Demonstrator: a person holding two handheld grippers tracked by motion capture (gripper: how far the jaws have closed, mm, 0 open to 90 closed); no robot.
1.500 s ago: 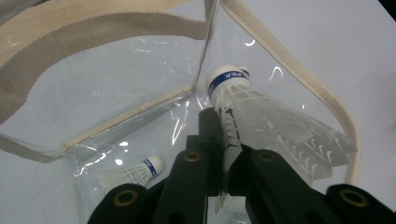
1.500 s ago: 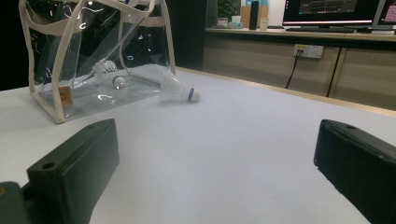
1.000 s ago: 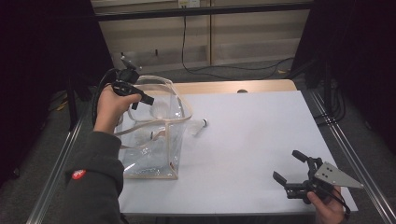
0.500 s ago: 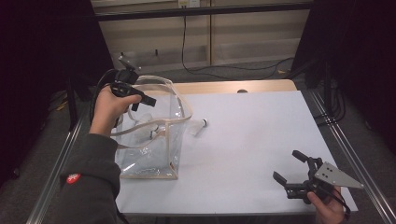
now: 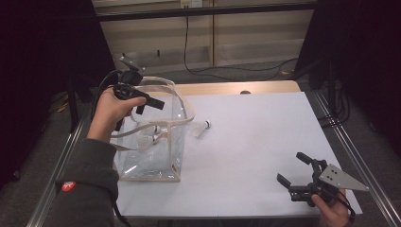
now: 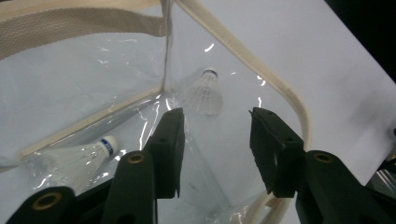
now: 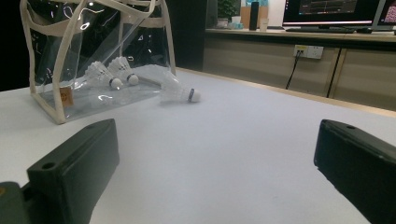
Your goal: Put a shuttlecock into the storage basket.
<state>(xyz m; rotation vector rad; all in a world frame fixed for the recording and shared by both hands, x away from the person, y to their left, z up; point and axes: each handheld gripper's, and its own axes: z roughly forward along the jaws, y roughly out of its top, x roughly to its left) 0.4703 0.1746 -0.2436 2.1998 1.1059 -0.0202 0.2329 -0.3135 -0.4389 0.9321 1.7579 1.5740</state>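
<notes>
At the left of the tabletop (image 5: pixel 255 142) a clear bag (image 5: pixel 151 161) with cream trim is standing upright near the left edge. The left hand-held gripper (image 5: pixel 142 99) is hovering over the bag's open top, held in the person's left hand (image 5: pixel 111 111). Its jaws have just been opening and are standing partly apart with nothing between them; in the left gripper view they are looking down into the bag, apart from the plastic walls. Inside the bag two shuttlecocks are lying on their sides close together: one shuttlecock with a blue band (image 6: pixel 70 161) at the near left of that view, and a second one (image 7: pixel 122 70) just beside it in the right gripper view. A third shuttlecock (image 5: pixel 202 127) is lying on the bare tabletop just right of the bag, outside its wall. Far to the right, at the near right corner, the right hand-held gripper (image 5: pixel 295 170) is resting low over the tabletop, its jaws spread wide and empty, pointing toward the bag.
</notes>
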